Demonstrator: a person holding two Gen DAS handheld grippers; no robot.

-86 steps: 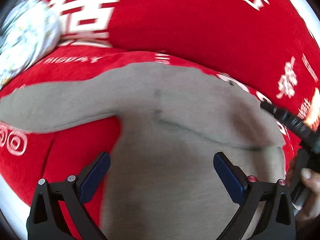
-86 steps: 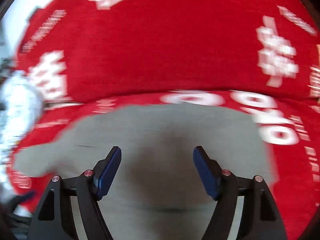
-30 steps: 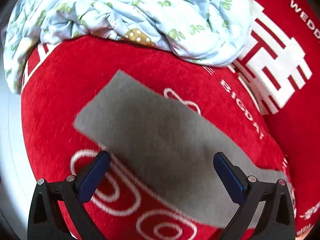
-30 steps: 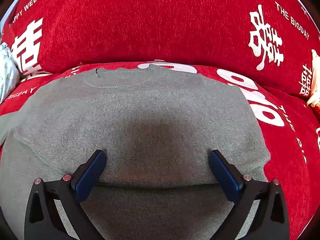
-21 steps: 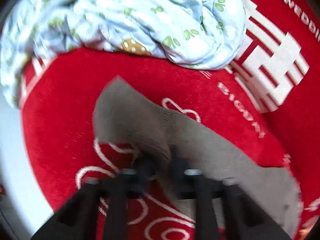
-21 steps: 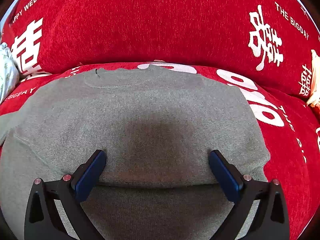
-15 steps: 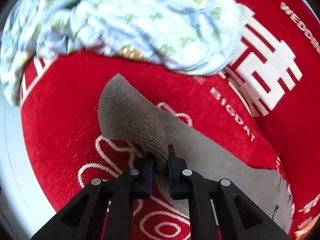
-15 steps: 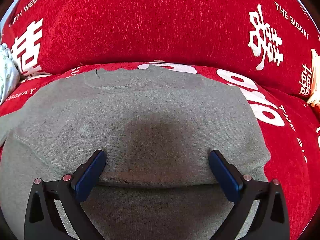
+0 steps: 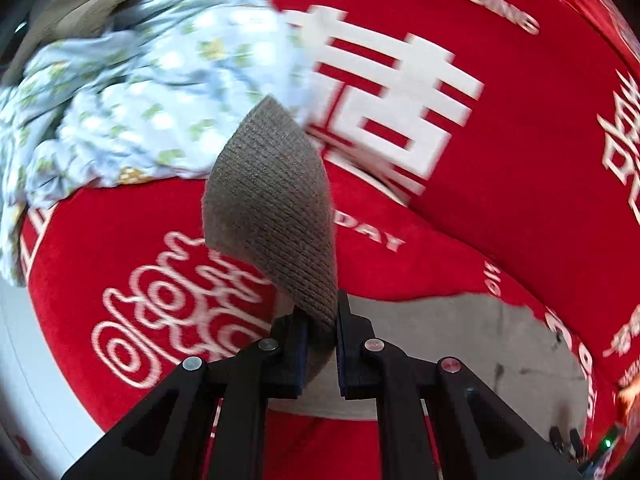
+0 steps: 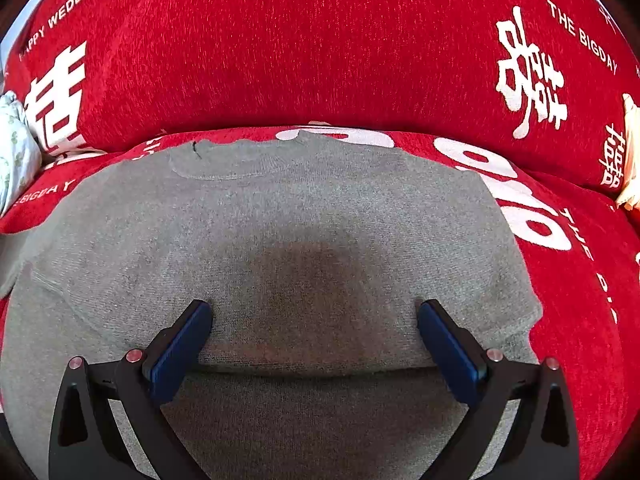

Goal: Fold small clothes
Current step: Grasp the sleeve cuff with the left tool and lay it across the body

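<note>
A small grey knit sweater (image 10: 304, 248) lies flat on a red sofa seat, collar toward the backrest. My left gripper (image 9: 322, 320) is shut on the sweater's left sleeve (image 9: 276, 208) and holds its cuff lifted off the seat, curling upward. The sweater's body (image 9: 460, 352) shows beyond it to the right. My right gripper (image 10: 314, 328) is open, its blue pads resting on the sweater's body over a fold line, holding nothing.
A crumpled light-blue patterned cloth (image 9: 132, 92) lies heaped on the sofa's left end, with a brown cloth (image 9: 80, 4) behind it. The red sofa backrest (image 10: 320, 48) with white lettering rises behind the sweater. A pale object (image 10: 630, 168) sits at the far right.
My left gripper has shut on the flat sleeve and lifted it up and toward the sweater's body. My right gripper has stayed still and open.
</note>
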